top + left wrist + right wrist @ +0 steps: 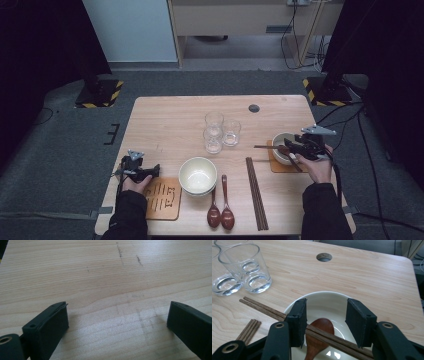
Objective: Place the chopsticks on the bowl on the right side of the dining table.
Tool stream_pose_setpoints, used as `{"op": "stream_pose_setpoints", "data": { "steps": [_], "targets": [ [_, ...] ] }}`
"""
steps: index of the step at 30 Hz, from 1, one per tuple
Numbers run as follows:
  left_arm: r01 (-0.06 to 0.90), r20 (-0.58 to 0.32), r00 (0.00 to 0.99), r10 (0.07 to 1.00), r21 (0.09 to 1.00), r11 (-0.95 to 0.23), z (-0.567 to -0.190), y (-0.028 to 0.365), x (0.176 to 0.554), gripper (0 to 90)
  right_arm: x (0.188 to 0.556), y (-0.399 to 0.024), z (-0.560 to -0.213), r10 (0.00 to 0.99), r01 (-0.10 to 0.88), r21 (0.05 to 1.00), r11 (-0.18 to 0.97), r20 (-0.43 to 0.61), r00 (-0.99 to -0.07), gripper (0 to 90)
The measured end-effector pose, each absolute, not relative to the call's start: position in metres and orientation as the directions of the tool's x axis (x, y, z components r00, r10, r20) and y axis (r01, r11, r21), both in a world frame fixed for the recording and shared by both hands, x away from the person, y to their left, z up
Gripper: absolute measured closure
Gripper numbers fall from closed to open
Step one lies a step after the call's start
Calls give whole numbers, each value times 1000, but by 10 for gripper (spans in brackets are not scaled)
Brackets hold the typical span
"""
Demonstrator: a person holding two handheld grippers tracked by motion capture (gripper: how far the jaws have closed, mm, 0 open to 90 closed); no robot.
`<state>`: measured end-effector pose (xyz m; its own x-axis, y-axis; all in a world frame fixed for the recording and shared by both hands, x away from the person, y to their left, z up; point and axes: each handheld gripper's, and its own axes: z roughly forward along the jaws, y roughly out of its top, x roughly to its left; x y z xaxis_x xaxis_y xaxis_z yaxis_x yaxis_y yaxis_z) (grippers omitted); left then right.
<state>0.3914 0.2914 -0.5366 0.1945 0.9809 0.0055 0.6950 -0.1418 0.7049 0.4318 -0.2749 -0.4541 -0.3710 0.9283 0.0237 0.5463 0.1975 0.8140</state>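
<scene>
Hovering directly above the white bowl (324, 305) with jaws wide, the right gripper (325, 320) straddles the chopstick pair (287, 316), whose long axis crosses the bowl's rim diagonally, while the wide-open left gripper (117, 322) idles well apart from that bowl.

The person is wearing dark, near-black long sleeves (131, 212) that are reaching down to both wrists. Each hand-held gripper, the left hand-held gripper (156, 171) and the right hand-held gripper (281, 145), is showing a black body and is carrying a grey three-cornered plate (318, 130) on top. A black cable (338, 176) is trailing from the right one. Up close, the jaws are looking like flat black matte blocks, with brass-ringed pivot holes (279, 325) sitting in their arms.
</scene>
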Motion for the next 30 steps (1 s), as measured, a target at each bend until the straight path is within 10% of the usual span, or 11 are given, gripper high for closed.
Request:
{"op": "stream_pose_setpoints", "data": {
  "steps": [30],
  "targets": [
    [695, 6, 194, 981, 705, -142, -537, 291, 391, 26, 424, -281, -470, 939, 526, 812, 254, -76, -336, 349]
  ]
}}
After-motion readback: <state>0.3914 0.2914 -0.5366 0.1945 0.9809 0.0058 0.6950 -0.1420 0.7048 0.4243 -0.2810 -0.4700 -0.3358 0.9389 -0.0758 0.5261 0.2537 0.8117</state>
